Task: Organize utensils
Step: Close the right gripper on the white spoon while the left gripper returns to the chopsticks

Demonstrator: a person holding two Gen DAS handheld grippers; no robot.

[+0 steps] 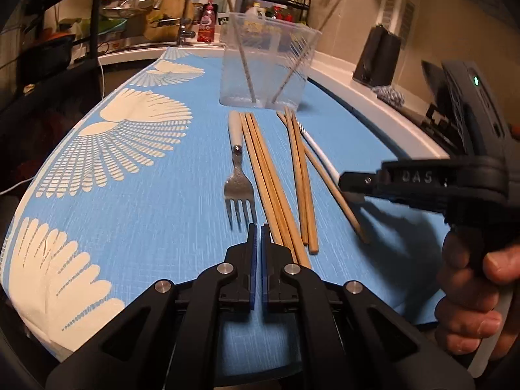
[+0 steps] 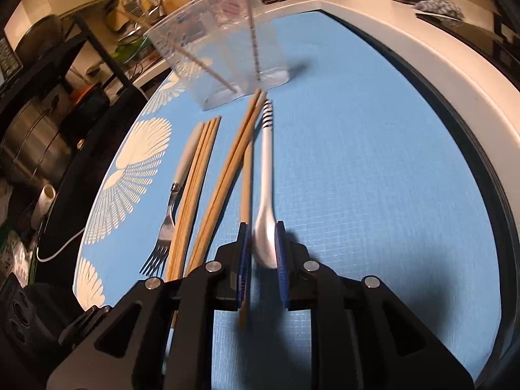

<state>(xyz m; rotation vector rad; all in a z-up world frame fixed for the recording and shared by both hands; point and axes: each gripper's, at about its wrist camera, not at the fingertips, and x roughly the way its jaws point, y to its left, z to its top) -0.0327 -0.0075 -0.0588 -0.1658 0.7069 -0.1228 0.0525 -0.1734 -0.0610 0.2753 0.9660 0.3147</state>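
Blue patterned cloth (image 1: 136, 214) spread over a kitchen counter, clear cup (image 1: 266, 61) far ahead to collect utensils. Left gripper (image 1: 259, 234) pinched shut on nothing, fork (image 1: 239, 175) and chopsticks (image 1: 269, 175) just ahead. Right gripper (image 2: 262, 243) slightly parted, straddling the white spoon (image 2: 267, 201), contact unclear, probably lining up for a pick

Each hand-held gripper is matte black plastic: the left hand-held gripper (image 1: 259, 230) and right hand-held gripper (image 2: 262, 232) carry blue ribbed pads (image 2: 281, 260), silver round pivot screws (image 1: 226, 268), embossed lettering and a green indicator light (image 1: 476, 81).
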